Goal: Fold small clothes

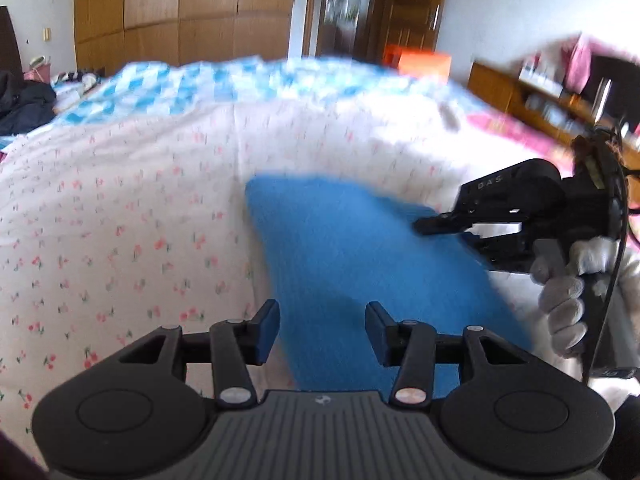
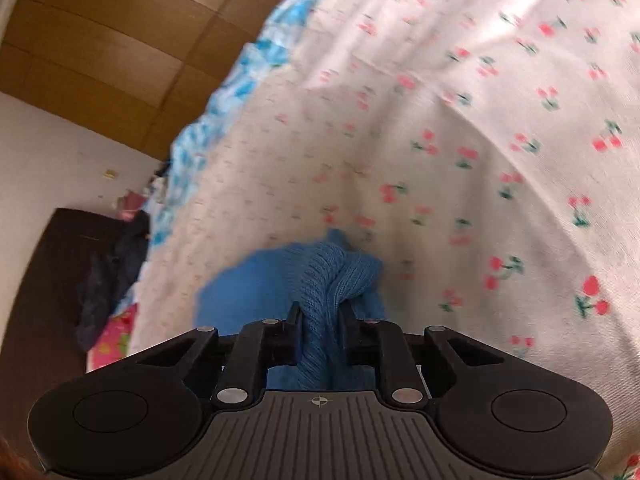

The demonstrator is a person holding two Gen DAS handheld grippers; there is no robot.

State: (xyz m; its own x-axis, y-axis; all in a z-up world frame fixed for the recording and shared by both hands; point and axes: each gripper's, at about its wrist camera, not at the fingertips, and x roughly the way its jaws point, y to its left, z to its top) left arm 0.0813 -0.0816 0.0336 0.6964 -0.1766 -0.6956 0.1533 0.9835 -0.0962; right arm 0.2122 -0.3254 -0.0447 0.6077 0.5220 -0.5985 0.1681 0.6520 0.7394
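A blue knitted garment [image 1: 352,248] lies on a white cherry-print bedsheet [image 1: 120,208]. My left gripper [image 1: 322,330] is open and empty, just above the garment's near left edge. My right gripper [image 1: 444,228] reaches in from the right at the garment's right edge. In the right wrist view my right gripper [image 2: 320,320] is shut on a bunched fold of the blue garment [image 2: 336,276], held over the sheet [image 2: 460,120].
A blue-and-white checked blanket [image 1: 192,84] lies across the far side of the bed. Dark clothes [image 1: 24,104] are piled at the far left. A wooden wardrobe [image 1: 180,12], a doorway and a shelf unit [image 1: 552,96] stand behind the bed.
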